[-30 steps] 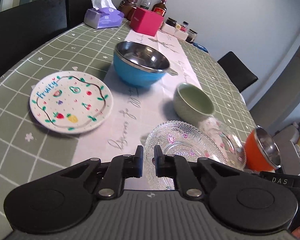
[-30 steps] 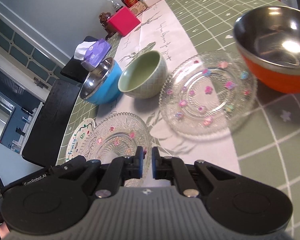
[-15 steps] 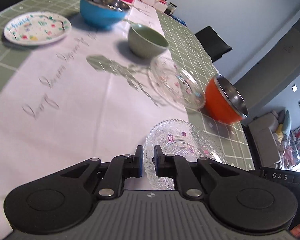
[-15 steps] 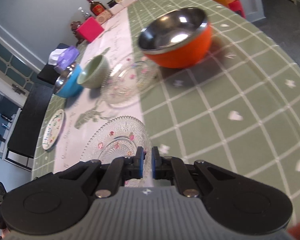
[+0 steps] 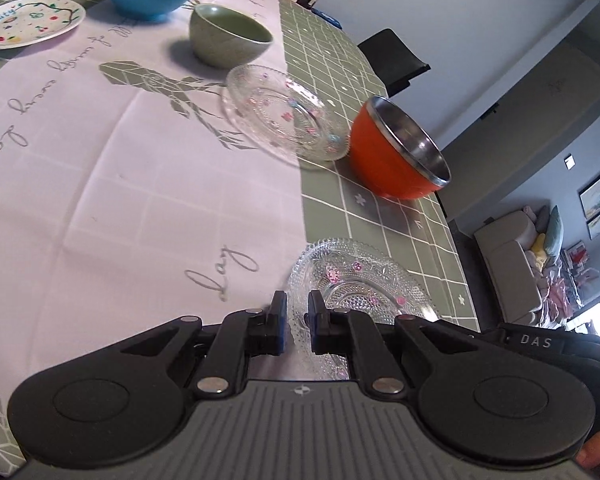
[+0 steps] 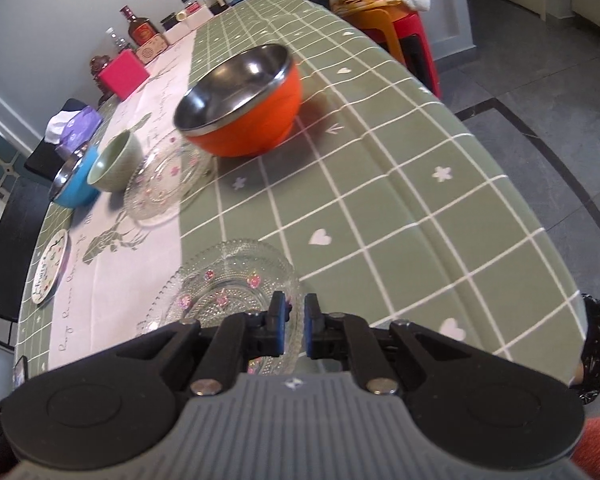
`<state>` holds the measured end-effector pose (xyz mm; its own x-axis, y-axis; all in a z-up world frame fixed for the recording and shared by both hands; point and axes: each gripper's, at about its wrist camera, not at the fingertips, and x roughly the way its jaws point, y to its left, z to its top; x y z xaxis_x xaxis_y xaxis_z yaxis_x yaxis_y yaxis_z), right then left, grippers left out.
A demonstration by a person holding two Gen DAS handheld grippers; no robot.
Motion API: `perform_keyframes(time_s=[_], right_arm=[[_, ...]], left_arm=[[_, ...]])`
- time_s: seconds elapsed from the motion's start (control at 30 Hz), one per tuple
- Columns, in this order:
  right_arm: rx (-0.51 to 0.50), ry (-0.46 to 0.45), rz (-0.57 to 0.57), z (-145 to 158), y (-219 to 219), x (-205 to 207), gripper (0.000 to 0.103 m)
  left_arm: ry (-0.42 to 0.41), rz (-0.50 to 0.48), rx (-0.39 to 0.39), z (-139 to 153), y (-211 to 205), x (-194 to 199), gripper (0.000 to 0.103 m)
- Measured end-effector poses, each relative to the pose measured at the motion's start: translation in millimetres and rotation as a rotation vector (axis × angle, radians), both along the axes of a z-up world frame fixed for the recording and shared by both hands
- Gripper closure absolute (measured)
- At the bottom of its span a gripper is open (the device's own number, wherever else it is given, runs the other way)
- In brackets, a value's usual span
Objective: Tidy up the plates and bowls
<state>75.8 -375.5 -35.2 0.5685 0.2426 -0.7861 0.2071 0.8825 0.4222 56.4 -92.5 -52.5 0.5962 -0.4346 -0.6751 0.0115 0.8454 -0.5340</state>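
Right view alone shows red stool (image 6: 404, 36). Both hand-held grippers (image 5: 297, 322) (image 6: 296, 326) nearly closed, pinching glass plate (image 5: 360, 280) (image 6: 228, 284) rim.

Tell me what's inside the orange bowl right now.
Nothing shows inside the orange bowl: the right wrist view shows only its bare, shiny steel lining. Its near wall hides a strip of the bottom, so that part cannot be checked.

plate (image 5: 28, 22): "fruity" | runner (image 5: 100, 184): "Lay" | right device (image 5: 536, 341): "DAS"

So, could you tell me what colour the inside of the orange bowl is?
Bare silver metal, shiny, inside the orange bowl; the right wrist view shows it best.
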Motion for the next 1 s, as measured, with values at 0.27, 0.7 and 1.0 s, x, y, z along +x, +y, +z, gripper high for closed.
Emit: perform_keyframes(time_s=[0.27, 0.7, 1.0], right_arm=[[-0.034, -0.005, -0.011, -3.2, -1.0, -0.1, 0.092], [-0.067, 0.012, -0.018, -5.5, 1.6, 0.3, 0.085], [-0.025, -0.066, -0.038, 2.8, -0.8, -4.8, 0.066]], left_arm=[[-0.001, -0.003, 0.011, -4.2, -9.5, 0.1, 0.092], [-0.007, -0.013, 0.013, -4.2, -10.7, -1.8, 0.085], [-0.037, -0.011, 0.039, 4.1, -3.7, -1.6, 0.055]])
